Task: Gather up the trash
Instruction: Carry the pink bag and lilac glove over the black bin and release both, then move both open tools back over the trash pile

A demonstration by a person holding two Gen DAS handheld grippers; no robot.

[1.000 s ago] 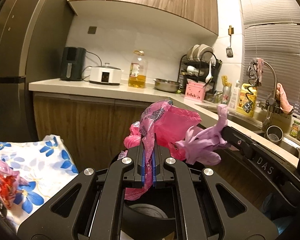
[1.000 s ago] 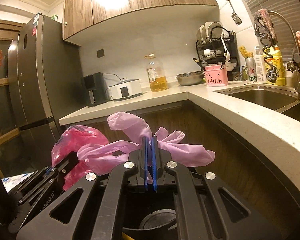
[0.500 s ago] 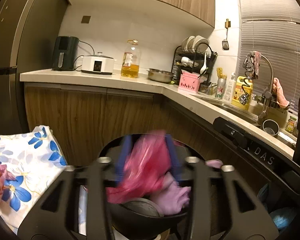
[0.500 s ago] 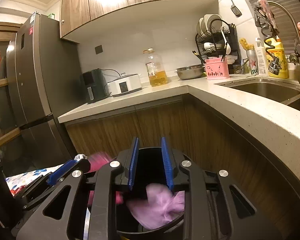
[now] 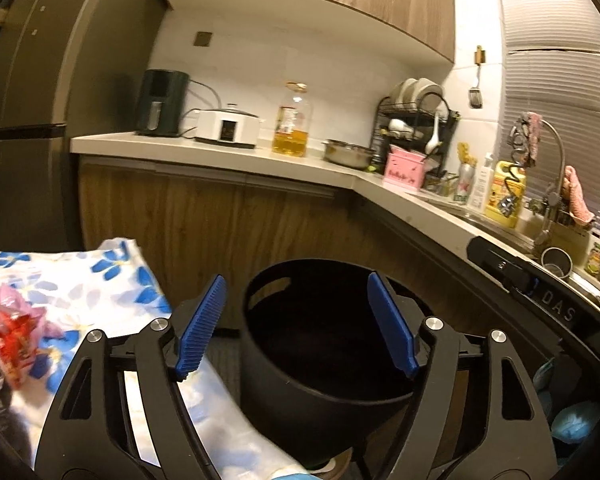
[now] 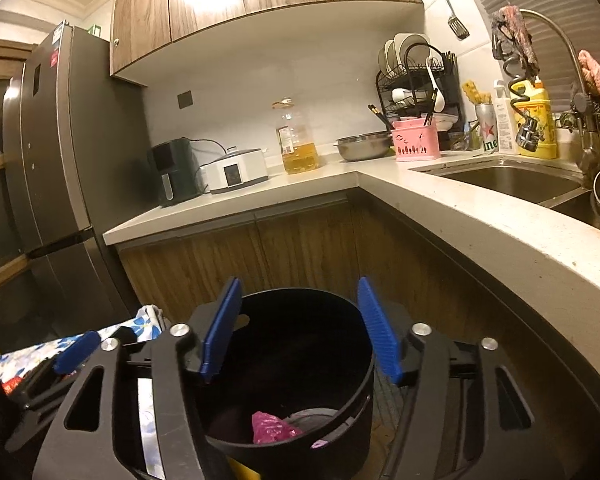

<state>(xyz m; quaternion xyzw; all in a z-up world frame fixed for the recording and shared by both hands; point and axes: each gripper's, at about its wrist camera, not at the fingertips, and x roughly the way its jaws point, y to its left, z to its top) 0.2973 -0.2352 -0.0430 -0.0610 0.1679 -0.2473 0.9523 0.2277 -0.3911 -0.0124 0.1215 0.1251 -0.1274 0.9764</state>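
Round black plastic trash bin (image 6: 292, 376) stands on the floor below both tools, beside the white table cover with blue flowers (image 5: 112, 280); crumpled pink plastic bag (image 6: 274, 428) lies at the bin's bottom. Left gripper (image 5: 296, 324) and right gripper (image 6: 298, 324) hang over the rim, jaws opening, nothing between them. Judged: drop step done; next calls for the red crinkled wrapper (image 5: 4, 340) on the cover.
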